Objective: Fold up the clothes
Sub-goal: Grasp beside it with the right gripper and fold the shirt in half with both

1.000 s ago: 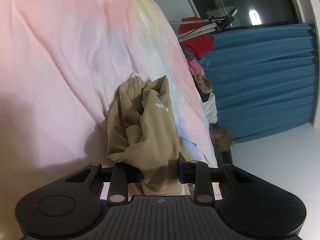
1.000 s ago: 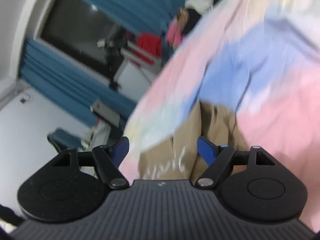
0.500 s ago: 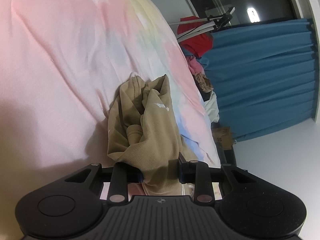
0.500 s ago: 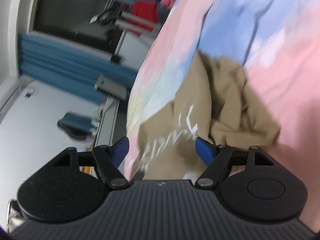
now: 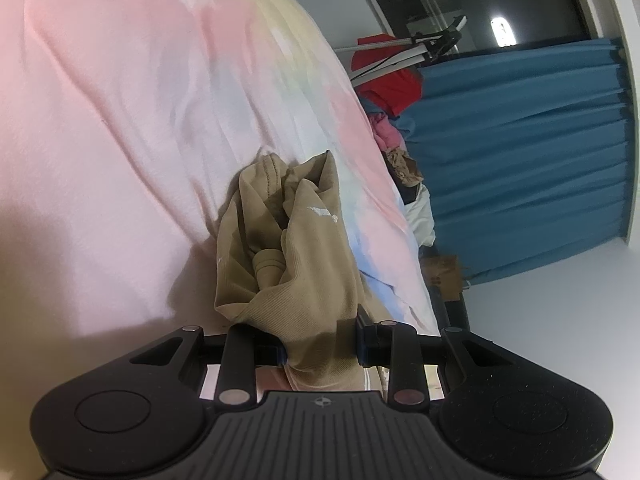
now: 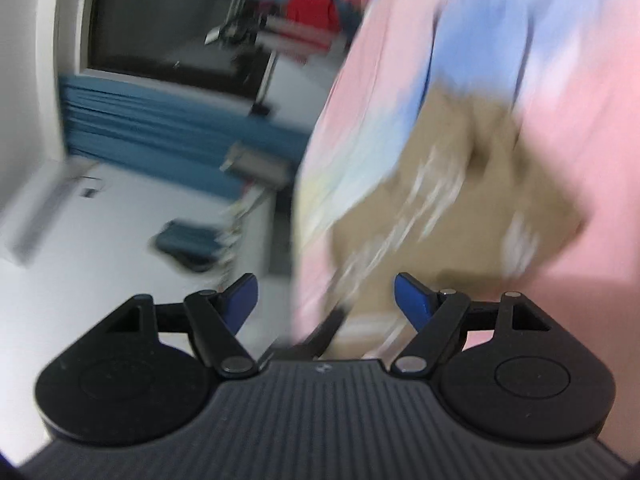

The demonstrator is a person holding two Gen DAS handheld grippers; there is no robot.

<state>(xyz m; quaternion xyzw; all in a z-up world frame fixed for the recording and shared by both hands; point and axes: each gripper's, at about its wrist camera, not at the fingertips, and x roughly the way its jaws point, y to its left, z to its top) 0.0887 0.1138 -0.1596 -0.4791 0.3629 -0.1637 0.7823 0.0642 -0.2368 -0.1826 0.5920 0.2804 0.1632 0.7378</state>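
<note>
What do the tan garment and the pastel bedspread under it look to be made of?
Tan garment: a soft matte knit, likely cotton jersey, judging by fine ribbing and limp folds. Pastel bedspread: smooth woven cloth, probably cotton or a blend, showing shallow creases and printed colour patches.

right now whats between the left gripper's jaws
A bunched fold of the tan garment, clamped by the left gripper over the pastel bedsheet; the left wrist view shows it.

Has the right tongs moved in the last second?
Yes. The right tongs swung: the dark window and tan garment shift across its blurred view.
</note>
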